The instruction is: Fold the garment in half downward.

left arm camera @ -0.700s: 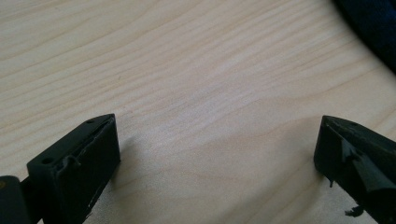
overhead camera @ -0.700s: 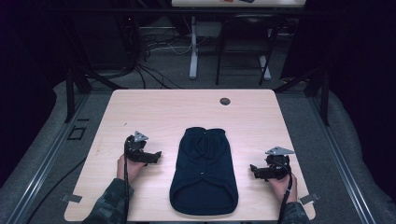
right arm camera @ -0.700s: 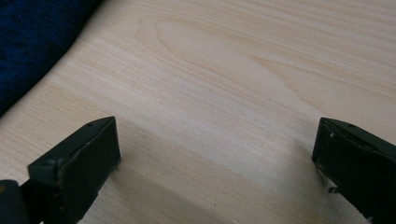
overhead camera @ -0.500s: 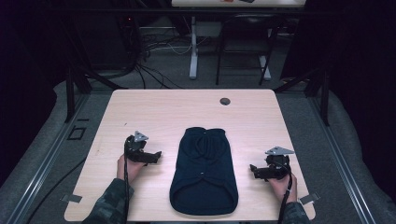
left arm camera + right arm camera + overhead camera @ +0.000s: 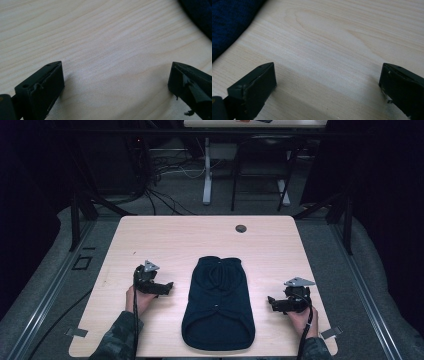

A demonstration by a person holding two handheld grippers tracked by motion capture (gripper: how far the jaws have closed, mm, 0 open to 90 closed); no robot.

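Grippers, the left gripper (image 5: 167, 287) at nine o'clock and the right gripper (image 5: 272, 302) at three, rest wide open and empty beside the dark sweater (image 5: 218, 305), which lies lengthwise from six to twelve, the left one slightly nearer, bare table (image 5: 190, 235) beyond.

One dark navy knitted garment (image 5: 218, 304) lies on my one pale wooden table (image 5: 175, 237). I hold two black two-jaw grippers, one left (image 5: 167, 287) and one right (image 5: 272, 302), each with one grey three-cornered plate on top. One small dark round disc (image 5: 241, 228) sits at the table's far edge. Two grey tape strips mark the near corners, one left (image 5: 76, 332) and one right (image 5: 332, 333).
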